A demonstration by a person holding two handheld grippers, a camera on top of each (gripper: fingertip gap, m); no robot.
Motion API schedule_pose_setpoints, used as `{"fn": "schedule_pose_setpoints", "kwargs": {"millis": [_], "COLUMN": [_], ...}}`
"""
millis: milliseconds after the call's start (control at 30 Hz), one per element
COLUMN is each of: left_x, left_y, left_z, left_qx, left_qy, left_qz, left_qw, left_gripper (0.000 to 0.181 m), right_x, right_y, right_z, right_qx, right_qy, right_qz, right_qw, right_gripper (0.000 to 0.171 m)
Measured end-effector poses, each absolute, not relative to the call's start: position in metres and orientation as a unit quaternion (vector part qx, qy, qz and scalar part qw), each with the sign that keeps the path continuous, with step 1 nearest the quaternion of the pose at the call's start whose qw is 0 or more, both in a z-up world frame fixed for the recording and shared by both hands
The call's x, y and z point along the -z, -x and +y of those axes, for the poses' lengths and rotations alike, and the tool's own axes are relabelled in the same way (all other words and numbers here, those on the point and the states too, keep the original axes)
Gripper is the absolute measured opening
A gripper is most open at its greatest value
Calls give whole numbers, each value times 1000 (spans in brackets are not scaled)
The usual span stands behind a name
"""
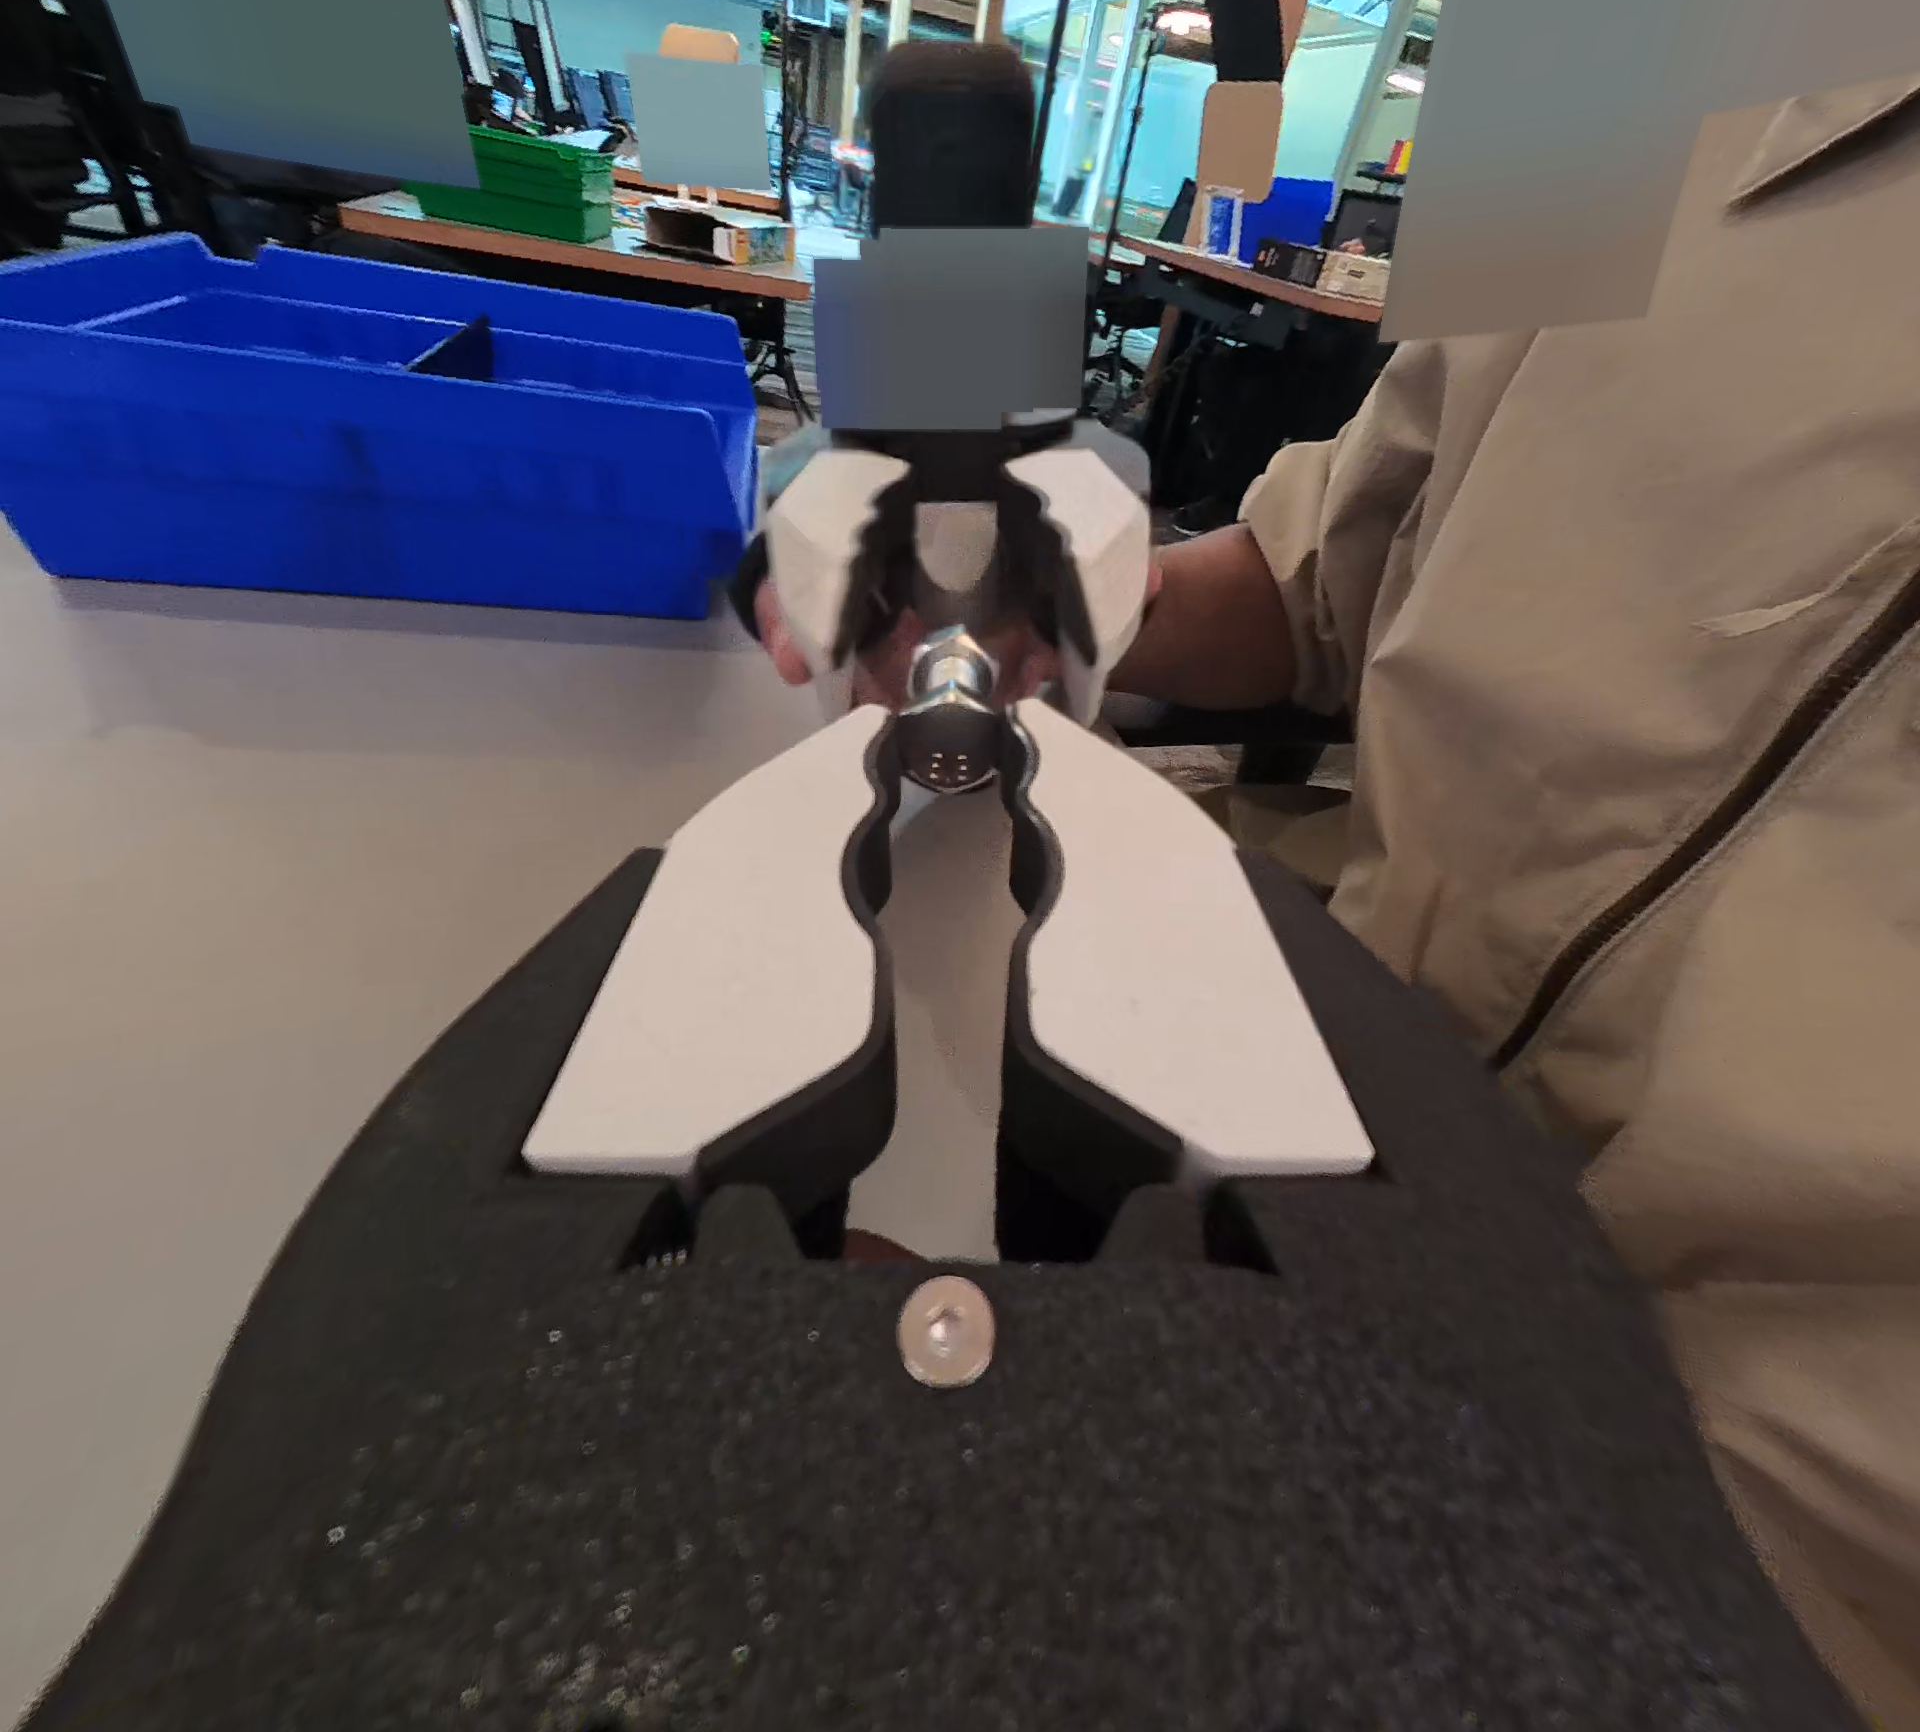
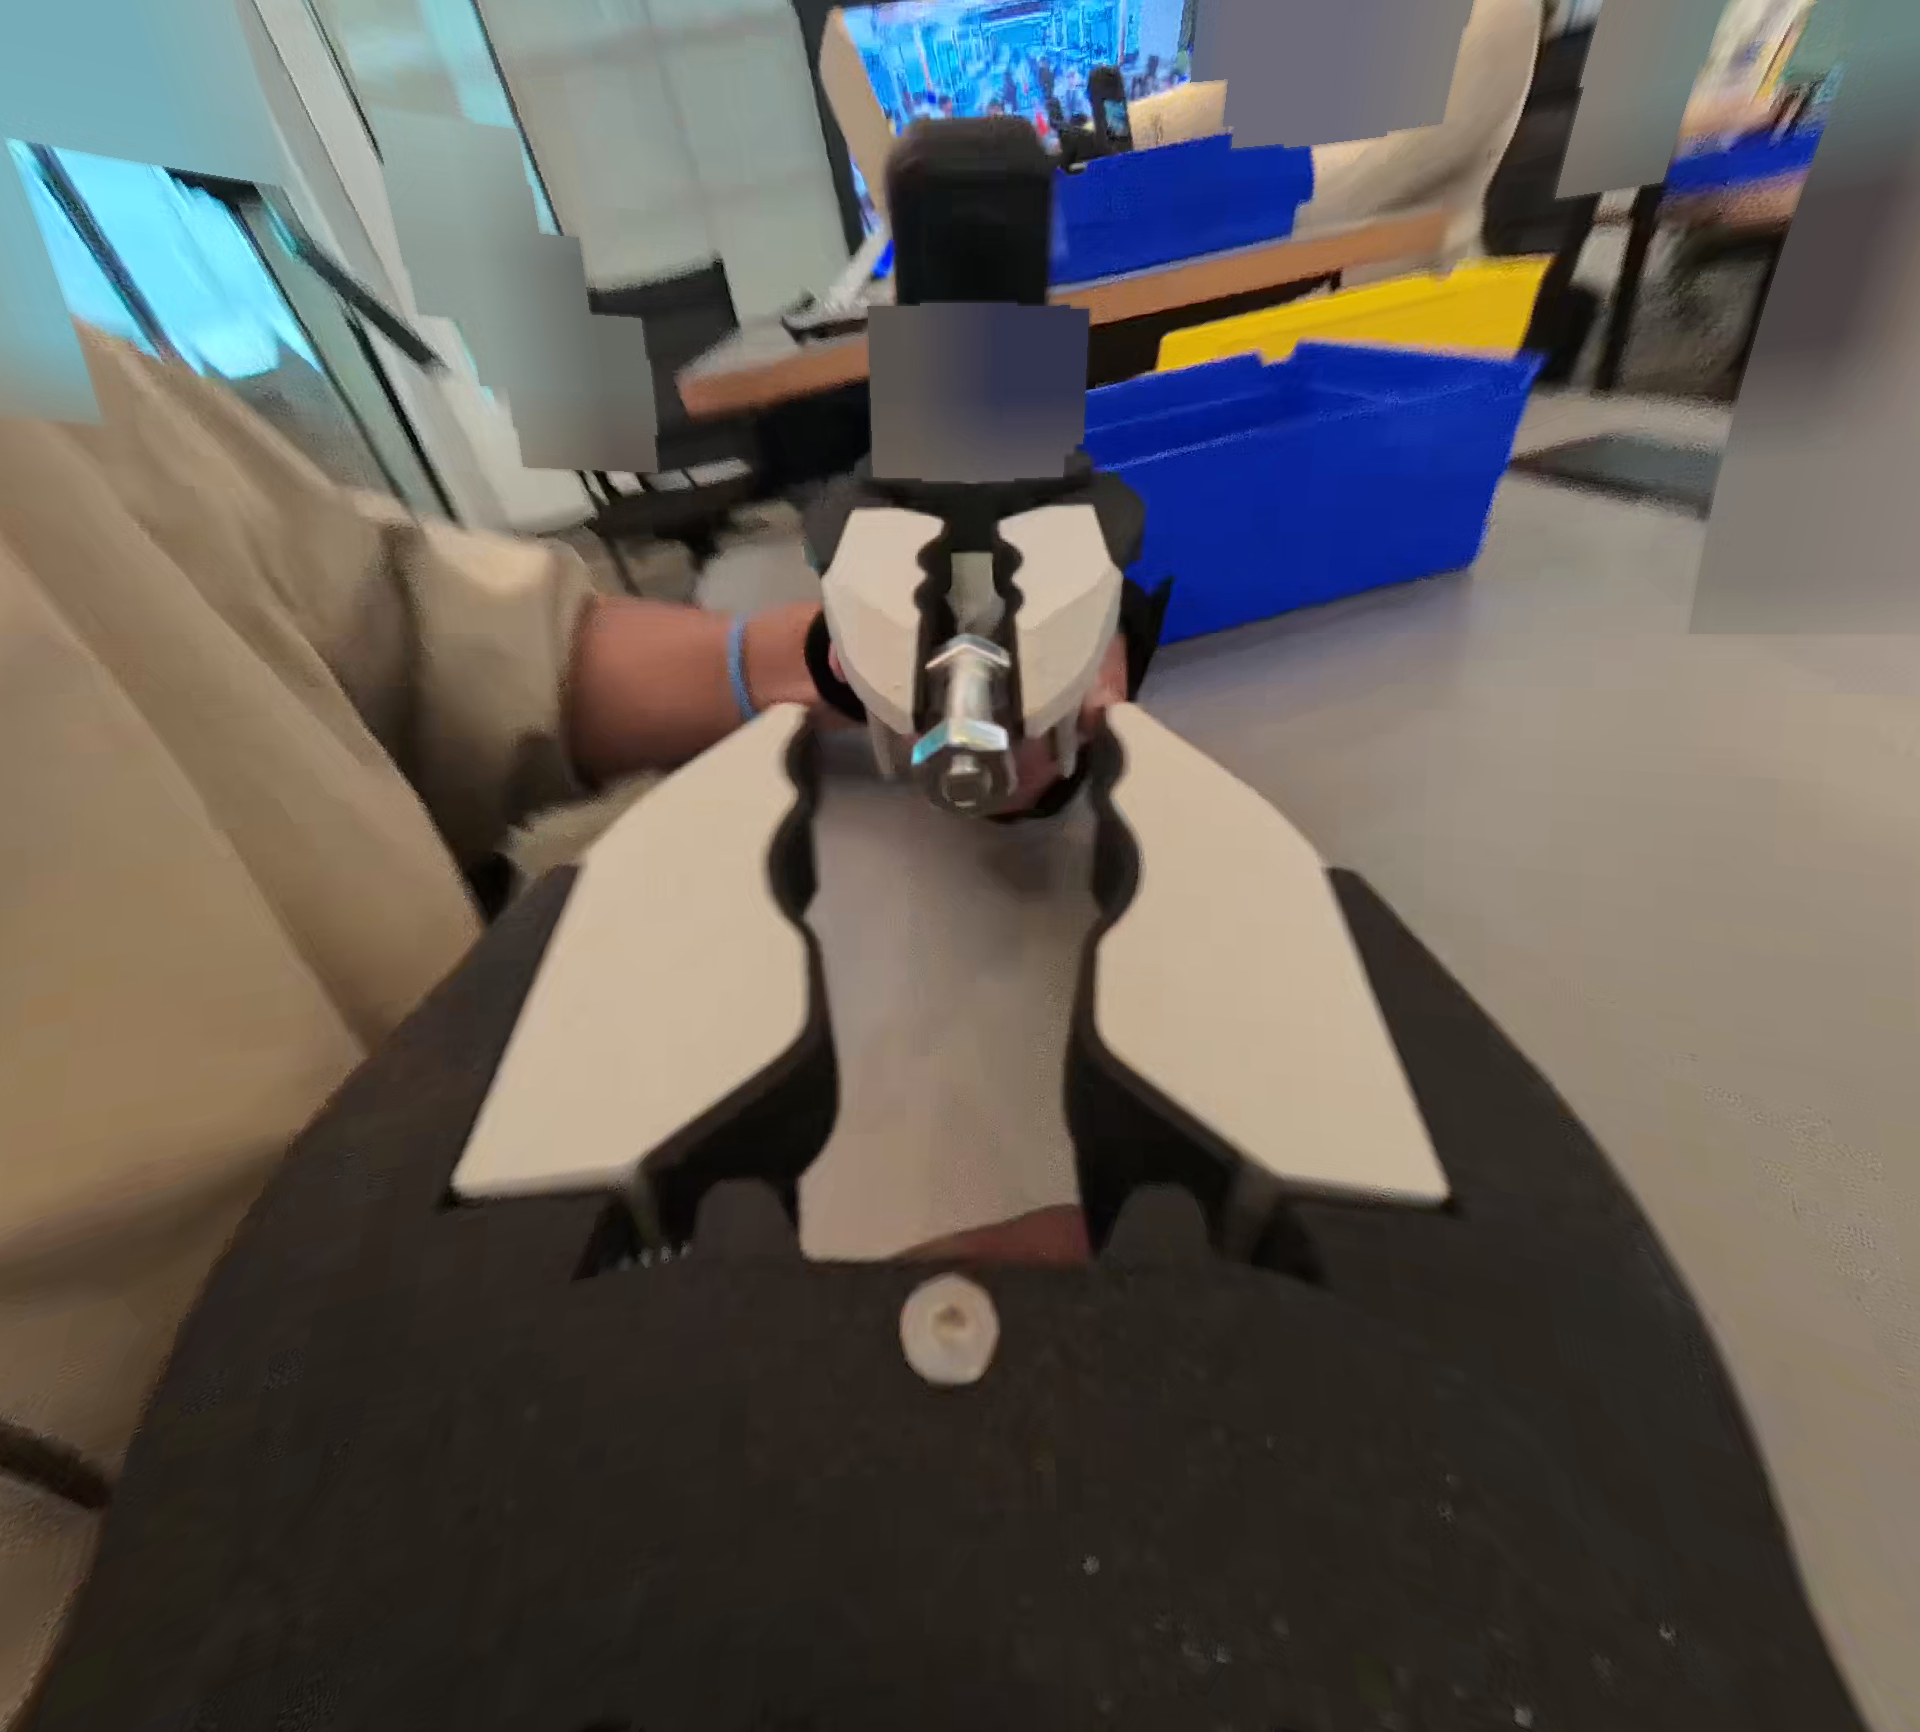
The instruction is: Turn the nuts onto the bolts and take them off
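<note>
My left gripper is shut on the head of a silver bolt and holds it level above the grey table. The shank points away towards my right gripper. A silver hex nut sits on the shank. In the right wrist view my right gripper is open, its pads wide apart on either side of the nut and not touching it. The nut is near the free end of the bolt. The left gripper faces me there, shut on the bolt head.
A blue bin stands on the table at the back left; it also shows in the right wrist view with a yellow bin behind it. A person's beige jacket and forearms are close beside both grippers. Both grippers' tips are close together, under 4 cm apart.
</note>
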State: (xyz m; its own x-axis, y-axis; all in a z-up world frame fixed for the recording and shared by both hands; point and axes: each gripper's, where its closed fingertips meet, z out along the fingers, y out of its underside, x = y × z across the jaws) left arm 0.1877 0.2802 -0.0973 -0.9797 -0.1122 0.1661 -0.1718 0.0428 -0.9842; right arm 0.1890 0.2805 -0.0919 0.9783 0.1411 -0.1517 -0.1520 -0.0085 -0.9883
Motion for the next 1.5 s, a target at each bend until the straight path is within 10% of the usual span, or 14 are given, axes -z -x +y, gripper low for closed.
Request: {"fn": "schedule_pose_setpoints", "kwargs": {"millis": [300,800,1033,1233,1500], "left_x": [93,101,85,84,93], "left_y": [-203,-178,-189,-200,-191], "left_z": [289,275,284,291,285], "left_qx": [-679,-678,-706,-695,-682], "left_qy": [-102,-93,-94,-97,-96], "left_qz": [-724,-726,-702,-710,-725], "left_qw": [-67,65,11,-62,-3], "left_gripper": [17,18,18,18,18], "right_x": [96,104,86,84,85], "right_y": [-208,-185,-191,-204,-194], "right_z": [288,277,279,287,281], "right_qx": [-480,163,-201,-418,-153], "right_qy": [557,717,673,568,695], "right_qz": [240,-169,64,208,45], "right_qw": [633,656,709,678,702], "right_gripper": [33,18,59,23,17]}}
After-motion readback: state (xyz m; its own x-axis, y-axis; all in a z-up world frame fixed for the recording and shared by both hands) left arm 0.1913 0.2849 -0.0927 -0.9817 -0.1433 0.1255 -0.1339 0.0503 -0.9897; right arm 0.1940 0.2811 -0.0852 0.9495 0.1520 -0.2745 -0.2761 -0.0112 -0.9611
